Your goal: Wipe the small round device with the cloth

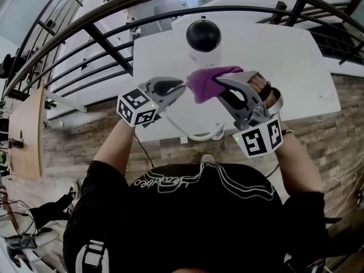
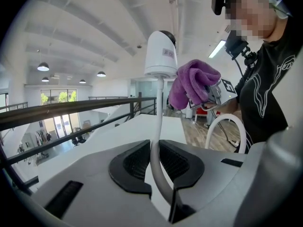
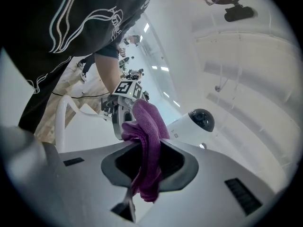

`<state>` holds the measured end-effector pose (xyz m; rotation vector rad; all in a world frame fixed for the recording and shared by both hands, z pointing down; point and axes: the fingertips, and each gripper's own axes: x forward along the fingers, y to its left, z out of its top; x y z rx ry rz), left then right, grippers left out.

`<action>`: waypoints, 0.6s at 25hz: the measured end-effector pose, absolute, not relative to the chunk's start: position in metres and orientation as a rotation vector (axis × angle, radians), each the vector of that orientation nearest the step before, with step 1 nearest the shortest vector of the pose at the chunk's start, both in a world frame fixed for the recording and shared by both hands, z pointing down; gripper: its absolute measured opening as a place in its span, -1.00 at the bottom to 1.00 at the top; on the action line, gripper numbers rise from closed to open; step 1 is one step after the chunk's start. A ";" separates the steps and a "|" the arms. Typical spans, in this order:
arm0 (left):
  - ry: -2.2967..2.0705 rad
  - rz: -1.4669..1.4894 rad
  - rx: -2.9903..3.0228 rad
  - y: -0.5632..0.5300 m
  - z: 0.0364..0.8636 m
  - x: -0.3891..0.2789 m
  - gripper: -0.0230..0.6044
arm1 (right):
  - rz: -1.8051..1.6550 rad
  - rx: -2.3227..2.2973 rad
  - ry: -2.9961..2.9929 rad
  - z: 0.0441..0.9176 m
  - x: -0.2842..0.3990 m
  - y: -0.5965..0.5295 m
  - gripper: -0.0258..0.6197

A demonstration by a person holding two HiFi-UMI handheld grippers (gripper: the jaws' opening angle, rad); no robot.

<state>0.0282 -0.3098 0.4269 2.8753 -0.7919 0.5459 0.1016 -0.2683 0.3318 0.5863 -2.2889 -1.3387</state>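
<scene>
We wear a black short-sleeved T-shirt (image 1: 193, 220) with looping white line print across the chest. Our left gripper (image 1: 183, 85) and right gripper (image 1: 220, 82) are grey shells with black ribbed pads. The left marker cube (image 1: 137, 108) and right marker cube (image 1: 260, 136) are white with black squares.

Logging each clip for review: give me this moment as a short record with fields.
left claw: shut on white cable of the small round device
right claw: shut on purple cloth
cloth position: raised beside the device's base, contact unclear
device: upright on white table
</scene>
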 end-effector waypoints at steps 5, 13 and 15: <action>-0.766 0.527 2.886 -0.311 0.425 0.028 -0.73 | -1.176 0.672 -2.312 0.352 0.109 -0.269 -0.70; -0.778 0.537 2.892 -0.308 0.423 0.026 -0.73 | -0.996 0.867 -2.449 0.333 0.142 -0.274 -0.70; -0.803 0.567 2.891 -0.307 0.425 0.028 -0.73 | -0.991 0.900 -2.470 0.325 0.155 -0.281 -0.70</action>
